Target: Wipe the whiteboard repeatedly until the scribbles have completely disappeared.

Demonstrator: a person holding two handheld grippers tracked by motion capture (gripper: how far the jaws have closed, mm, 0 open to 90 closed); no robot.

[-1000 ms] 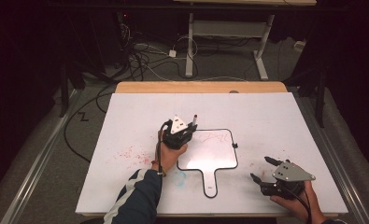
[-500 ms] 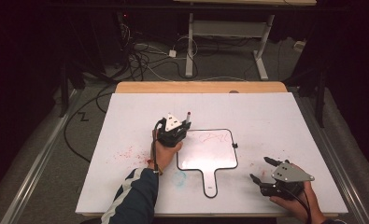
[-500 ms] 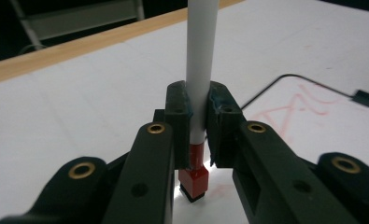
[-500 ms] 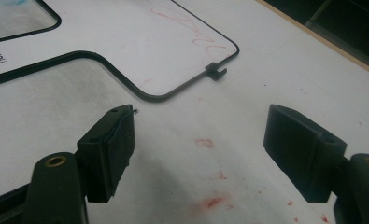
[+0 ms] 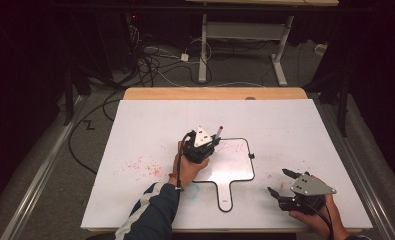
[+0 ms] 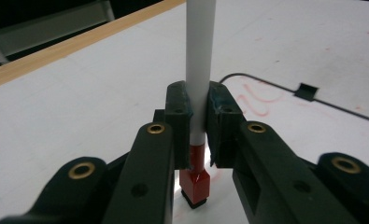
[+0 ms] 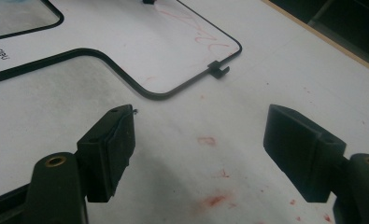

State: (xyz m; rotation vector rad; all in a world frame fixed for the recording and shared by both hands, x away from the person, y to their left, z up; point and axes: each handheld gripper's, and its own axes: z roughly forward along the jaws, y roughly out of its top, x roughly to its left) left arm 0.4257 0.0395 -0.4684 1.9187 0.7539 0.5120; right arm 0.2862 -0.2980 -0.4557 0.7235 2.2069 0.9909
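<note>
A white marker point(image 6: 200, 56) with a red lower end stands upright, tip down on a small handled whiteboard point(image 5: 235, 167). My left gripper point(image 5: 208, 145) is shut on it, and both pads point(image 6: 178, 109) press its barrel just above the red part. Faint red scribbles point(image 5: 233, 147) lie on the board right of the marker, and they show beyond the jaws point(image 6: 257, 98). My right gripper point(image 5: 278, 182) rests at the front right, open with nothing between its jaws point(image 7: 198, 144), pointing toward the board's corner point(image 7: 126, 42).
A large white sheet point(image 5: 295, 130) covers the table, with red smudges at the left point(image 5: 145, 167) and under the right gripper point(image 7: 215, 200). The wooden table edge point(image 5: 215, 93) runs along the far side. A small black clip point(image 7: 218, 69) sits on the board's rim.
My left gripper has shifted slightly to the right over the board with the marker still in it. The right gripper has stayed in place.
</note>
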